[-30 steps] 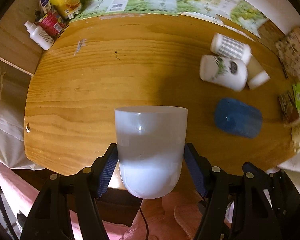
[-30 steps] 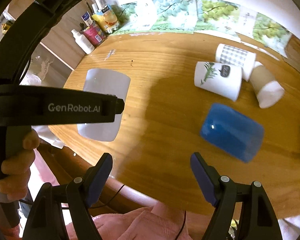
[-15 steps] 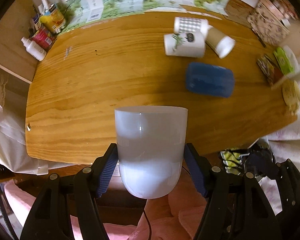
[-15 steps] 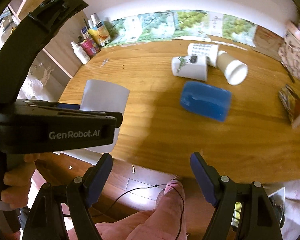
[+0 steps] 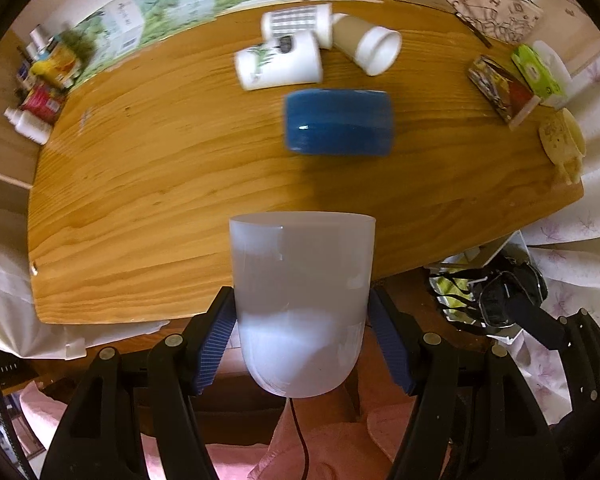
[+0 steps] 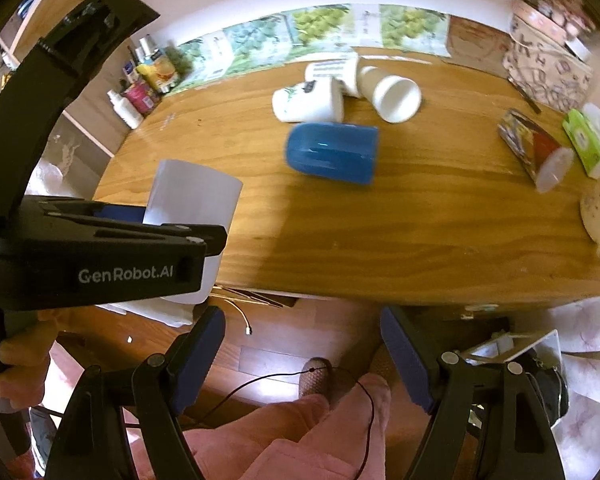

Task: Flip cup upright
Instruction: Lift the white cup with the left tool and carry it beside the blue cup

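My left gripper is shut on a white translucent cup, held in the air near the table's front edge, its rim pointing away from the camera. The same cup shows in the right wrist view behind the left gripper's black body. My right gripper is open and empty, off the table's front edge above the floor. A blue cup lies on its side mid-table; it also shows in the right wrist view.
Three more cups lie on their sides at the back: a leaf-print one, a checked one and a brown-and-white one. Bottles and cans stand far left. Boxes and packets sit at the right. The wooden table ends near me.
Both grippers have pulled back and up from the table, so more of the table and the floor show. The white cup stays gripped in the left gripper. The right gripper stays open.
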A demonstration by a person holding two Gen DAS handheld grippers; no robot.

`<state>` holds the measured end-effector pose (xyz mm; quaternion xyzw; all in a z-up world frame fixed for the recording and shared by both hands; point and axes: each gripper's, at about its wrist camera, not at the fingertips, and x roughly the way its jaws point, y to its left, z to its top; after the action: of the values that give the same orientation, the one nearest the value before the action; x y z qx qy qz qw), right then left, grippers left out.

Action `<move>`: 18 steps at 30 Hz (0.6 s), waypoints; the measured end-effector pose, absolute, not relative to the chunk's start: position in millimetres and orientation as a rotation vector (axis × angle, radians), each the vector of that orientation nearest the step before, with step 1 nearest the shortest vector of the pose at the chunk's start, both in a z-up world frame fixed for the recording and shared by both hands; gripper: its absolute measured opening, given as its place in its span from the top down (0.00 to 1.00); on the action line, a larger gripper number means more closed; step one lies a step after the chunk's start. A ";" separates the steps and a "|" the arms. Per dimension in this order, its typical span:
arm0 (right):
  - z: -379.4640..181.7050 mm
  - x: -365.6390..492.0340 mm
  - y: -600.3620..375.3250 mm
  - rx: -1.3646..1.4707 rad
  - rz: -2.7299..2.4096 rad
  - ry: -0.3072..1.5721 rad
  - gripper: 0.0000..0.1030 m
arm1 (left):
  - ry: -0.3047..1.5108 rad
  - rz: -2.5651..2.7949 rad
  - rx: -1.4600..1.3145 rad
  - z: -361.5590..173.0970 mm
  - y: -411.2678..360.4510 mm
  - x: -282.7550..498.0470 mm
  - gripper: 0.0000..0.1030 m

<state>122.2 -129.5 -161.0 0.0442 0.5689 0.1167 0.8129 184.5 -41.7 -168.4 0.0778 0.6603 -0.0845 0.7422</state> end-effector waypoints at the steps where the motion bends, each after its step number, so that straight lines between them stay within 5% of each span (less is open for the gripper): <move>1: -162.6 122.8 -137.1 0.095 0.247 1.219 0.22 | 1.453 -0.187 0.168 -170.3 -50.3 186.5 0.31; 18: -184.4 161.9 -226.2 0.024 0.315 1.316 0.22 | 1.555 -0.125 0.001 -216.2 -125.9 224.3 0.31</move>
<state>161.9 -226.2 -184.4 0.0111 0.6090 0.1458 0.7796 224.3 -125.9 -216.2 0.0004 0.7009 -0.0563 0.7110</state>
